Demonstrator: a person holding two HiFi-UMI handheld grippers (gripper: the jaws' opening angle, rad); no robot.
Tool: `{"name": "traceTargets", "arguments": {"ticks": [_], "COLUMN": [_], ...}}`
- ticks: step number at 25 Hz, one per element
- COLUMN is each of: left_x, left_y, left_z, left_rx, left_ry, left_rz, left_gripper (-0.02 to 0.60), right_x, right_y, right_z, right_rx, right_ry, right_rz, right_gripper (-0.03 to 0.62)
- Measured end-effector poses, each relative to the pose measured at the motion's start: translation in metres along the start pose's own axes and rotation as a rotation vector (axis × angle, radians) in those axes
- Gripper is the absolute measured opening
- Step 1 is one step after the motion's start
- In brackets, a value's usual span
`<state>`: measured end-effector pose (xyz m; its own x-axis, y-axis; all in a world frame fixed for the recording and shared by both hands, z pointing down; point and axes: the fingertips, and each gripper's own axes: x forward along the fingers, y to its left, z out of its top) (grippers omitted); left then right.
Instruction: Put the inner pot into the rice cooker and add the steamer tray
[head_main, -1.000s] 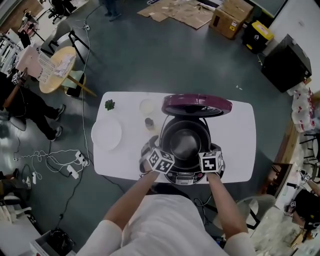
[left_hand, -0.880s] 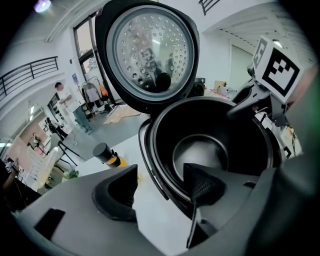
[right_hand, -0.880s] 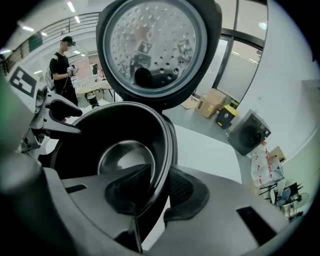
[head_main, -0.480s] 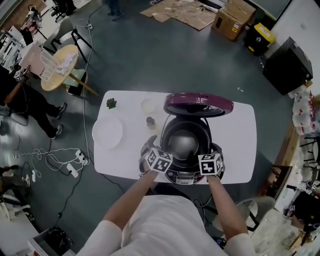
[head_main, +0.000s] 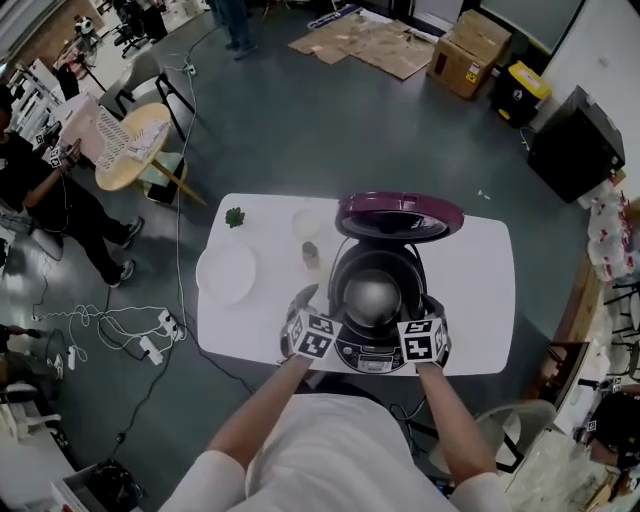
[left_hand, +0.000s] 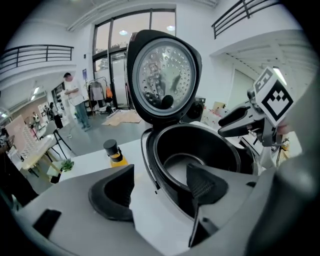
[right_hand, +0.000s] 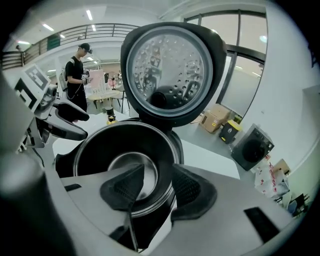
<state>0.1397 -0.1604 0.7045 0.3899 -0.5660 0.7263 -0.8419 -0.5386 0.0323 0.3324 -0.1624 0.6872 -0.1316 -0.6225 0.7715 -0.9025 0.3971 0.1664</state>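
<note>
The inner pot (head_main: 372, 298) sits inside the rice cooker (head_main: 378, 352), which stands on the white table (head_main: 480, 290) with its lid (head_main: 400, 215) raised upright behind it. The left gripper (left_hand: 159, 187) has just been opening its jaws, and they now stand wide apart. In the left gripper view one jaw hangs over the bare table and the other over the mouth of the pot — the left edge of the cooker and the rim of the pot pass between them, but no pad touches them. The right gripper (right_hand: 158, 189) has also just been opening its jaws, and they are spread too. One of its jaws is over the inside of the pot and the other is outside the cooker's wall, so the right side of the rim lies in the gap — free of both pads. To the left of the cooker a small bottle (left_hand: 112, 151) with a yellow band and a white round plate (head_main: 228, 272) are on the table, apart from both grippers.
</note>
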Motion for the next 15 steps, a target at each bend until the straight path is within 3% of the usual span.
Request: {"name": "traceTargets", "arguments": {"ticks": [15], "left_x": [-0.056], "left_y": [0.025], "left_z": [-0.001], "left_rx": [-0.06], "left_ry": [-0.104], "left_rz": [-0.004], "left_gripper": [0.333], "right_x": [-0.028], "right_y": [0.04], "right_z": [0.04], "right_rx": [-0.017], "right_ry": [-0.084], "right_rz": [0.027], "right_gripper": [0.189]}}
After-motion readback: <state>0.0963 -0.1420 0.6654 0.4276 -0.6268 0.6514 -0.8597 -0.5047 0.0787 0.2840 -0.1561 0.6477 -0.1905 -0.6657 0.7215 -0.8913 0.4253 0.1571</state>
